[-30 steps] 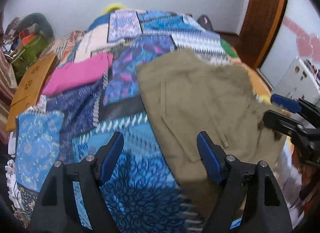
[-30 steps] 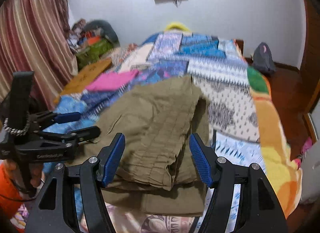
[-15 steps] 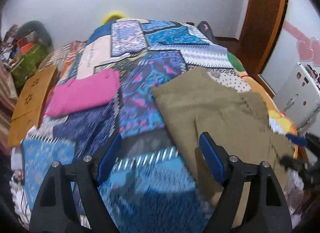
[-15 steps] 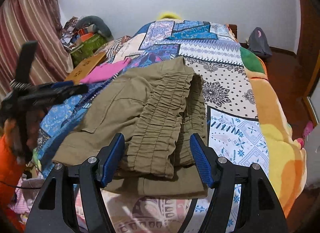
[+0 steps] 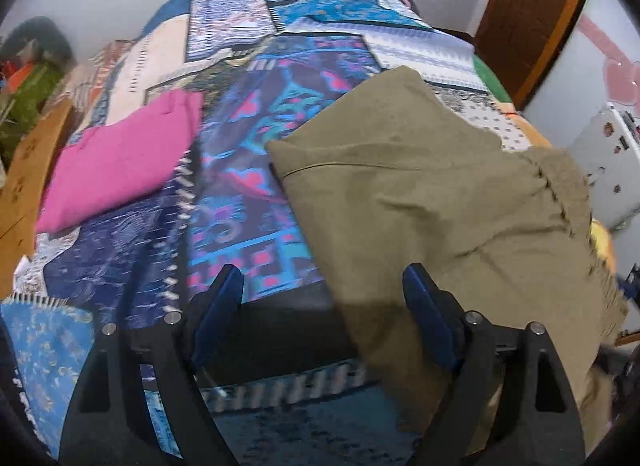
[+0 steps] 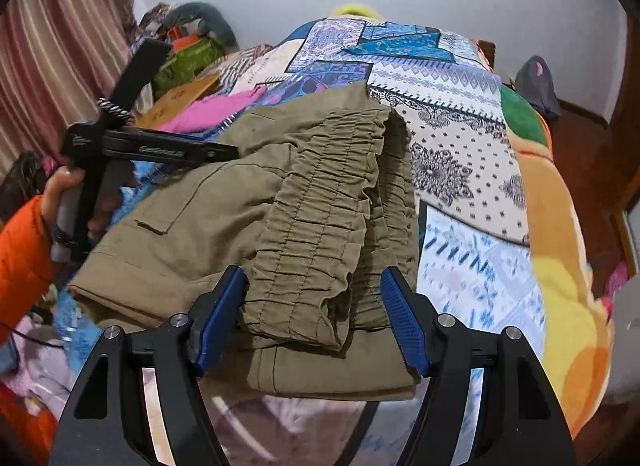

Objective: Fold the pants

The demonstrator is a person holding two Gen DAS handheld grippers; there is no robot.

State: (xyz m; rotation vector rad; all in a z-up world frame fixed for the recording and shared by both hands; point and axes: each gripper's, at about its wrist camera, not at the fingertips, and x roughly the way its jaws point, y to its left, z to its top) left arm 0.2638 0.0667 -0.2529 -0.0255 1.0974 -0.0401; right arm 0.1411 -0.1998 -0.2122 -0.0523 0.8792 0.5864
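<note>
Since a second ago, the left tongs (image 5: 322,306) have swung leftward, spread and empty, over the patchwork bed (image 5: 248,193); their view shows the olive pants (image 5: 420,193) beside a folded pink garment (image 5: 120,169). Only the right view shows the gathered waistband (image 6: 320,201) between the released right tongs (image 6: 314,306); folding seems midway, and next comes gripping that waistband end.

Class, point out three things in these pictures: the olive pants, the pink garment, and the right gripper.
olive pants (image 6: 320,201), right wrist view, on the gathered elastic waistband.
pink garment (image 5: 120,157), left wrist view, on its flat middle.
right gripper (image 6: 314,316), right wrist view, midway between the blue fingertips.
</note>
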